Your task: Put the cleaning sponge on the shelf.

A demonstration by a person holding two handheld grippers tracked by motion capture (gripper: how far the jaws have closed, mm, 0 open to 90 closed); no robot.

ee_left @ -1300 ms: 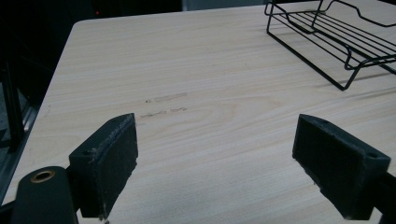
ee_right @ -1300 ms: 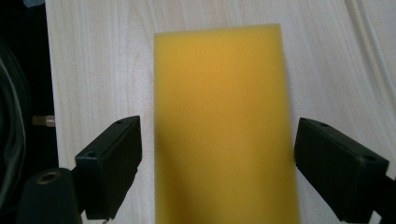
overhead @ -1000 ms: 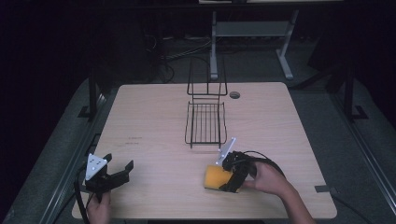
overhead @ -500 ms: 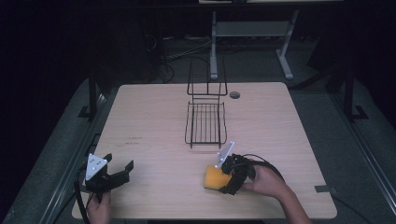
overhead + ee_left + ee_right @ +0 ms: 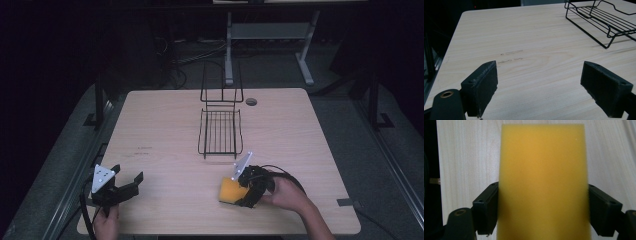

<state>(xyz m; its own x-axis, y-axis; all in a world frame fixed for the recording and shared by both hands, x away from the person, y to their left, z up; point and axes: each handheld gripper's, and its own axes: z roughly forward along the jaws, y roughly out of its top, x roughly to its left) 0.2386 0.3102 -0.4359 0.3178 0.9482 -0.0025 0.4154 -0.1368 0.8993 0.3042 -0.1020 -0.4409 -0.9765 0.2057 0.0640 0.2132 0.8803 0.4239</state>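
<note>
Right tool (image 5: pixel 239 192) clamped on the flat yellow foam sponge (image 5: pixel 231 191), one jaw pressed to each long edge, as seen in the right gripper view (image 5: pixel 543 195). Sponge held low over the pale wooden desk (image 5: pixel 170 125), near the front edge at about five o'clock from the desk's middle, with the black wire rack (image 5: pixel 220 131) just beyond at roughly eleven o'clock from the sponge. Left tool (image 5: pixel 131 184) idle at seven o'clock, jaws wide apart over bare wood (image 5: pixel 539 85), nothing between them.

Likely step: carrying the sponge toward the rack. Best done with steady, moderate squeeze, since foam buckles and slips if crushed. Lift clear of the near wire rim before moving in; lower flat onto the tray, then release. Keep the trailing cable off the wires.
</note>
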